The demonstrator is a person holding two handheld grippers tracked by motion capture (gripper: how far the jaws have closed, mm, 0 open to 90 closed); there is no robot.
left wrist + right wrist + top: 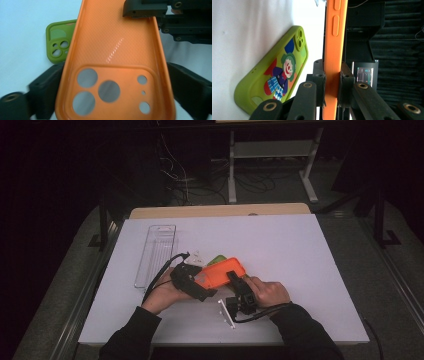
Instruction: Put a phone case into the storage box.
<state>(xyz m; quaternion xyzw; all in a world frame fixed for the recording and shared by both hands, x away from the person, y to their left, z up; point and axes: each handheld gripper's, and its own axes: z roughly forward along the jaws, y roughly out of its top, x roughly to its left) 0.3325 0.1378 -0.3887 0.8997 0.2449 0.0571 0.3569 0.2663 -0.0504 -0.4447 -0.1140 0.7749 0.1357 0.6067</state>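
Orange phone case (220, 271) held over table (300, 250) between both hand-held grippers.
Left hand-held gripper (192, 282): jaws apart, flanking camera-cutout end, not pressing. Green phone case (274, 72) flat on table behind. Right hand-held gripper (332, 86): clamped on orange case edge.

No legible txt anywhere; green case (272, 75) has clown pic only.

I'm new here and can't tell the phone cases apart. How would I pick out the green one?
Start at the white table and find the orange case held up between the two grippers. The green case lies flat on the table just behind it. Unlike the plain orange one, it has a cartoon clown printed on its back.
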